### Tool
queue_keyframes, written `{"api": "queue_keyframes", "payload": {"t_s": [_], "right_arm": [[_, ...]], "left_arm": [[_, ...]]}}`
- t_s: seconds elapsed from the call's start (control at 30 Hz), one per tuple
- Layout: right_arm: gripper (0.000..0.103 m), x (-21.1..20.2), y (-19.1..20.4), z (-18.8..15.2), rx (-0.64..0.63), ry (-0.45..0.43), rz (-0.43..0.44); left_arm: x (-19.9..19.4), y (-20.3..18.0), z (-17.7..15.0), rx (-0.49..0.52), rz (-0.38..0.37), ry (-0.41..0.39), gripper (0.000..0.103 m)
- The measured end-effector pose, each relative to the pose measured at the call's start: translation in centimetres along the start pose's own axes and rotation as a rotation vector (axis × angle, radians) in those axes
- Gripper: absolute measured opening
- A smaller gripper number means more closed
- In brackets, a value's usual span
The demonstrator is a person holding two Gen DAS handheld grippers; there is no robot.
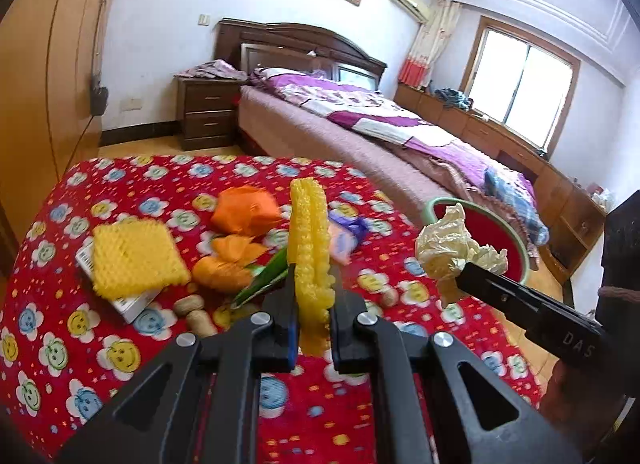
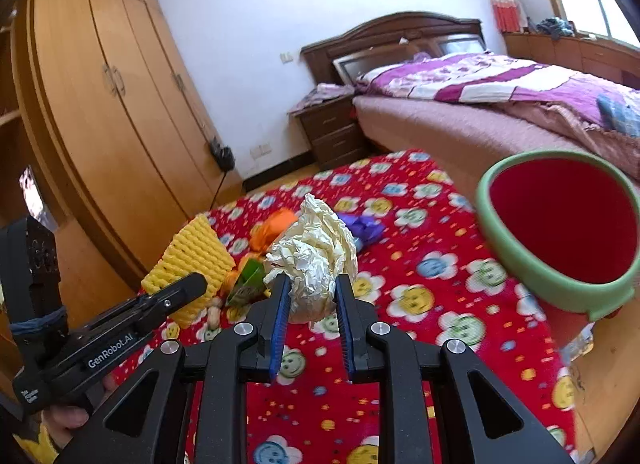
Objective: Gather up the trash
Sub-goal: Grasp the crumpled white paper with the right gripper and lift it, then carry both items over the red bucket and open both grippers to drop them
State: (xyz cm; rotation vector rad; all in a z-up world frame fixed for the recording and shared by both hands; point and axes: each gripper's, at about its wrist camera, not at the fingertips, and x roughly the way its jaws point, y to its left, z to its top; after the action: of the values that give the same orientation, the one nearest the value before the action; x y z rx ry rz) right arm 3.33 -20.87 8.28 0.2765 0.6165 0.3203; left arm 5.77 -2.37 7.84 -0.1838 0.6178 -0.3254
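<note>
My left gripper point(image 1: 314, 284) is shut on a yellow foam net sleeve point(image 1: 310, 240) and holds it upright above the red flowered table point(image 1: 120, 344). My right gripper point(image 2: 310, 284) is shut on a crumpled cream paper ball point(image 2: 316, 260), also seen in the left wrist view point(image 1: 452, 248), held above the table left of the green-rimmed red bin point(image 2: 560, 232). The bin also shows in the left wrist view point(image 1: 500, 236). On the table lie another yellow foam net point(image 1: 138, 256), orange wrappers point(image 1: 244, 211), a purple wrapper point(image 1: 346, 236), a green wrapper point(image 1: 260, 284) and nutshells point(image 1: 196, 312).
A white box point(image 1: 132, 300) lies under the flat foam net. A bed point(image 1: 400, 131) stands beyond the table, a nightstand point(image 1: 208, 111) beside it, and a wooden wardrobe point(image 2: 100, 103) to the left. The bin stands at the table's right edge.
</note>
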Motion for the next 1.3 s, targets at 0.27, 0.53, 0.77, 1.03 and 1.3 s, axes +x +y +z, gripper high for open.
{"api": "queue_keyframes", "payload": {"t_s": [0.27,0.53,0.77,1.03,1.3], "right_arm": [[0.023,-3.7,-3.5,0.9,0.044,-0.096,-0.054],[0.023,-7.0,-7.8,1.9,0.087,-0.172,-0.135],[0.023,-8.5,-11.1,2.1,0.126,-0.210,-0.191],[0.023,-8.9,-14.7,1.8,0.205,-0.217,-0.251],[0.023,-8.2,-18.5,1.3,0.285,-0.188,-0.305]], "left_arm": [[1.2,-3.7,2.3,0.026,-0.089,0.033,0.011],[3.7,-8.3,4.1,0.073,-0.137,0.055,0.011],[6.4,-11.7,4.9,0.123,-0.167,0.081,0.011],[10.6,-15.0,4.6,0.173,-0.197,0.132,0.011],[14.9,-18.3,3.5,0.224,-0.229,0.203,0.011]]}}
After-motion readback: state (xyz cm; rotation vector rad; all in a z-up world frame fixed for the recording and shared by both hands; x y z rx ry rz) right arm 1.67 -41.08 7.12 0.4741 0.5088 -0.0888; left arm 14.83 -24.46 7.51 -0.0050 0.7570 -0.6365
